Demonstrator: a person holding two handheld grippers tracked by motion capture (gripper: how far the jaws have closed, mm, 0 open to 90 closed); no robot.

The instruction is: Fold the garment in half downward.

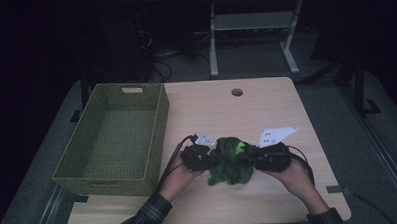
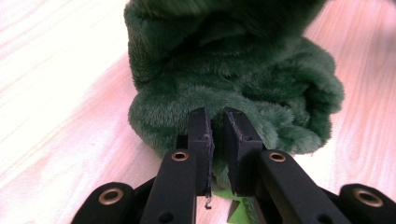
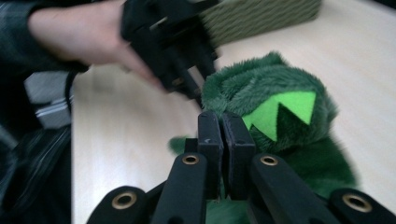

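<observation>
Dim room around a pale wooden table

The table [image 1: 266,109] stands on grey carpet [image 1: 331,112]; at twelve o'clock a white desk frame [image 1: 253,27], with tangled cables [image 1: 159,58] at eleven, the surroundings falling into darkness.

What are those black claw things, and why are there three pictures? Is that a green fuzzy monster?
Those claws are grippers, tools with two black jaws that a person squeezes by hand. No robot here! One picture comes from a camera high above the wooden table. The other two come from small cameras riding on each gripper, looking along its jaws. The left gripper and the right gripper both pinch a green fuzzy cloth thing lying in a heap on the table. It has a bright green zigzag patch, like teeth, so it may be a monster costume or toy; I can't tell for sure. A green woven basket stands at the table's left side, with nothing in it.
</observation>
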